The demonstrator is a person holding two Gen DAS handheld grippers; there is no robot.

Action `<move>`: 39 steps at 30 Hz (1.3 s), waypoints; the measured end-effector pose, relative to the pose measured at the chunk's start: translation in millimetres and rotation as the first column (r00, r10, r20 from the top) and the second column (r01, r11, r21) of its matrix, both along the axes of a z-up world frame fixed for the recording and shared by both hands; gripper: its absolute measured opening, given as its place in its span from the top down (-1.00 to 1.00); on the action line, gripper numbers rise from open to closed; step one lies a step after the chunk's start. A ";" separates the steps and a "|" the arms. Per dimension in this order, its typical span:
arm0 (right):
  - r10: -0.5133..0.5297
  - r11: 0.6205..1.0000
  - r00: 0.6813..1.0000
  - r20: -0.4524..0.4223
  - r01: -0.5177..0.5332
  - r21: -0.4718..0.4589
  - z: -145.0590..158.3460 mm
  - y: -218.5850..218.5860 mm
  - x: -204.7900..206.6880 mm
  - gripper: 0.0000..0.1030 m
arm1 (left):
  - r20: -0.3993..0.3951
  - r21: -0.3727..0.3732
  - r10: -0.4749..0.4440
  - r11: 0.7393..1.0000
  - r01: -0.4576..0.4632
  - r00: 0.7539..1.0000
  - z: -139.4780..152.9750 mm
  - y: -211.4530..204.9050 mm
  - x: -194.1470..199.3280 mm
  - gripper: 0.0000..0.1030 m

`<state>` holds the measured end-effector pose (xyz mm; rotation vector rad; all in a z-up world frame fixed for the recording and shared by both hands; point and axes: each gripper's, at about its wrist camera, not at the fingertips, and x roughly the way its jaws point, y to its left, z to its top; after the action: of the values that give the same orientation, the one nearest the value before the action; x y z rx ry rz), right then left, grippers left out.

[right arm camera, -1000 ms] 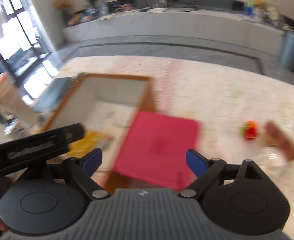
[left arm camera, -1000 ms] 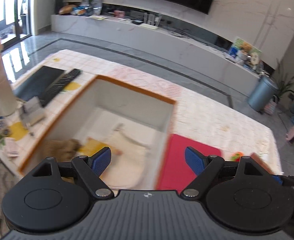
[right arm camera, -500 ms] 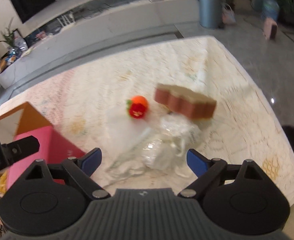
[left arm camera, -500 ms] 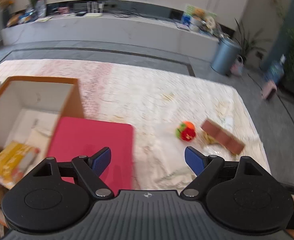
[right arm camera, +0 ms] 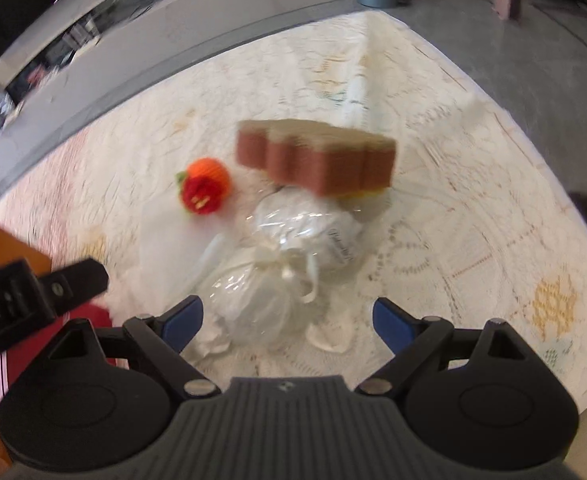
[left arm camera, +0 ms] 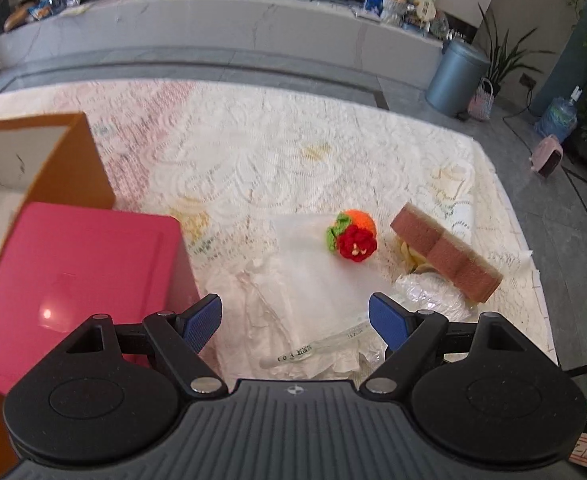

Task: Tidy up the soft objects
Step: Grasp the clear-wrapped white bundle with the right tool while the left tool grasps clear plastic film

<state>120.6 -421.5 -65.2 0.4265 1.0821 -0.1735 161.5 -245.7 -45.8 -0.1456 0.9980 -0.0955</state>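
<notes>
While the crocheted orange-and-red flower ball sits on a clear plastic sheet mid-worktop, I see the brown sponge just right of it, propped on a cellophane-wrapped bundle. My left gripper and right gripper both hang spread wide, fingers holding nothing. Left: pink lid, orange box.

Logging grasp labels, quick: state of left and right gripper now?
Left gripper: open, empty, above the crumpled white plastic wrapping.
Right gripper: open, empty, over the tied clear plastic bag.
</notes>
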 end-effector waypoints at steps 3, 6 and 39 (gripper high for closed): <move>0.011 1.000 1.000 -0.022 -0.011 -0.008 -11.5 1.3 5.7 -0.76 | 0.033 0.039 -0.052 0.998 0.051 0.998 -3.6 -7.7 2.9 -0.90; 0.018 1.000 0.999 -0.038 -0.017 0.011 -22.3 4.0 12.7 -0.75 | 0.040 0.064 -0.058 0.996 0.056 0.997 -5.1 -14.9 5.3 -0.90; -0.020 0.974 0.992 -0.126 -0.009 -0.228 -32.9 -11.9 -35.3 -0.47 | 0.099 0.163 0.063 0.983 -0.079 0.993 -50.2 -73.2 9.5 -0.90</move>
<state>85.3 -433.3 -98.1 0.2134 1.1712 -0.3303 171.0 -318.9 -96.0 -0.0232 0.9020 0.0464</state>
